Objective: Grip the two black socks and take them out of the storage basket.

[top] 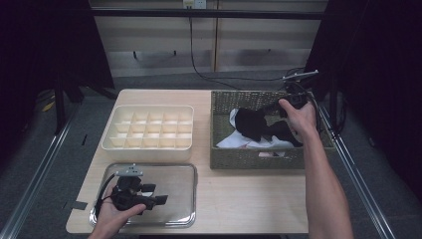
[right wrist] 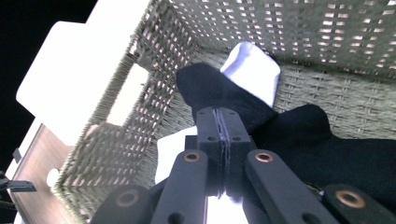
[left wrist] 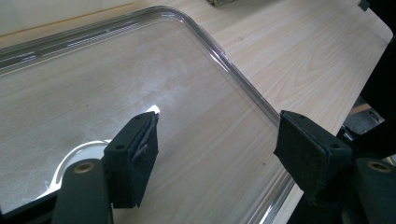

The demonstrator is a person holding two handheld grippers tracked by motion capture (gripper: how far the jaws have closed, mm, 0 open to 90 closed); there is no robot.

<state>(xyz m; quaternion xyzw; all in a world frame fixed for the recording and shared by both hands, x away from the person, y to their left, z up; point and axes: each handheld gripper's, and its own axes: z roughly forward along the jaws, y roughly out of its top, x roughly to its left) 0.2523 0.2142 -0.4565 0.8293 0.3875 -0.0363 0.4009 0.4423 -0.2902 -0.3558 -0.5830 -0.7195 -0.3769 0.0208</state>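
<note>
The right hand-held gripper [right wrist: 223,122], clamped on a black sock [right wrist: 219,95] at the frame's centre, should be raised clear of the basket [top: 219,158]; the left hand-held gripper [left wrist: 215,149] is held apart.

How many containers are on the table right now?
3: a wicker basket at right holding socks, a divided organizer at back left, and a clear tray at front left.

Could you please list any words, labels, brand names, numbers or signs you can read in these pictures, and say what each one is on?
There is no readable text.
The wicker basket, the black sock, the white cloth, the compartment organizer, the clear tray and the wooden table show no lettering or labels.
The wall socket is too small to show any marking.
</note>
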